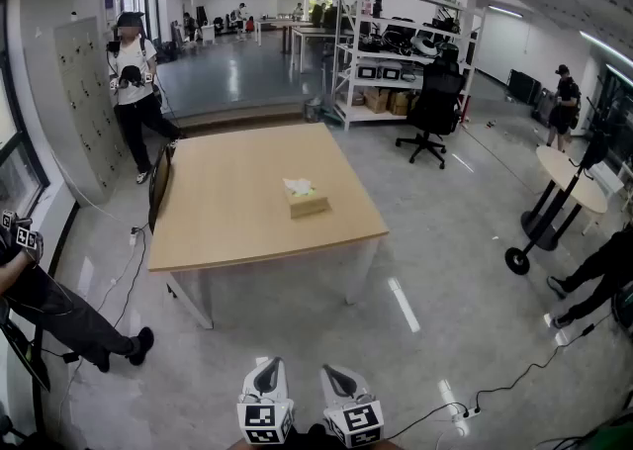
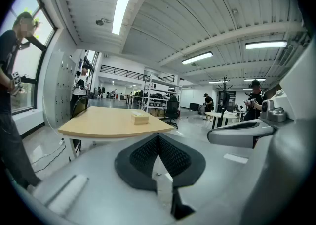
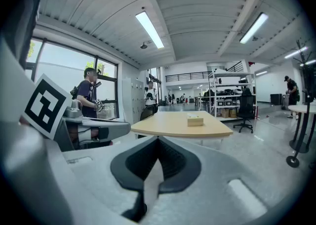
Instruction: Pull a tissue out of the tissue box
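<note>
A tan tissue box (image 1: 307,201) with a white tissue sticking out of its top stands near the middle of a light wooden table (image 1: 237,211). The same box shows small and far off in the left gripper view (image 2: 140,117) and in the right gripper view (image 3: 195,120). Both grippers sit low at the picture's bottom, well short of the table, side by side over the floor. My left gripper (image 1: 267,376) is shut with nothing in it, jaws meeting (image 2: 158,137). My right gripper (image 1: 339,379) is likewise shut and empty (image 3: 158,142).
Grey floor lies between me and the table. A black chair (image 1: 158,186) stands at the table's left side. People stand at the left (image 1: 134,72) and lower left (image 1: 40,300). An office chair (image 1: 432,107), shelving (image 1: 396,33) and a round table (image 1: 569,181) are to the right.
</note>
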The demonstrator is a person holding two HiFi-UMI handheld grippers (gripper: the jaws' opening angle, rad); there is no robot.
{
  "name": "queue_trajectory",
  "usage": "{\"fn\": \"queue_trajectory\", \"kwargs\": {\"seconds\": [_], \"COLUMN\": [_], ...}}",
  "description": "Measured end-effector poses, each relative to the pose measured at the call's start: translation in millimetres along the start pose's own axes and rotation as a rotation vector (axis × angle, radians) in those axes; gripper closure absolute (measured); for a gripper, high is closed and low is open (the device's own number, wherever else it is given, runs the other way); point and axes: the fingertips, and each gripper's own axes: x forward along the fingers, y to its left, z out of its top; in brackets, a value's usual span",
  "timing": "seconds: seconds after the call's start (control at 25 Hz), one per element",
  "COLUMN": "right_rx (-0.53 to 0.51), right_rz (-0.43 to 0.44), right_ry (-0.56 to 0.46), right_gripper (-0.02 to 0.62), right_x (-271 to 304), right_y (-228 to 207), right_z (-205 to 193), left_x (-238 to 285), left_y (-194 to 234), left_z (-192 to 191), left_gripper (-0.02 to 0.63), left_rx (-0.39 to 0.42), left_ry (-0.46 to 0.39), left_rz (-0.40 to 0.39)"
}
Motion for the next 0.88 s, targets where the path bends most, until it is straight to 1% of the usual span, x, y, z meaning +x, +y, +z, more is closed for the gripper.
{"fn": "queue_trajectory", "kwargs": {"seconds": [0.28, 0.56, 0.88], "right_rx": [0.003, 0.033, 0.032], "right_rz": [-0.018, 0.007, 0.003], "right_ry": [-0.009, 0.006, 0.010], "right_gripper": [0.609, 0.606, 0.604], "right_x": [-4.0, -6.1, -2.8], "right_y": [-9.0, -7.9, -6.7], "right_z": [0.3, -1.3, -1.9], "left_x": [0.7, -0.2, 0.3], "left_y": [-4.9, -8.6, -6.0], "left_z": [2.5, 1.5, 1.1], "left_gripper": [0.588, 0.588, 0.588], "left_rx": [0.005, 0.008, 0.009], "left_ry": [-0.006, -0.006, -0.009], "left_rz": [-0.003, -0.005, -0.009]}}
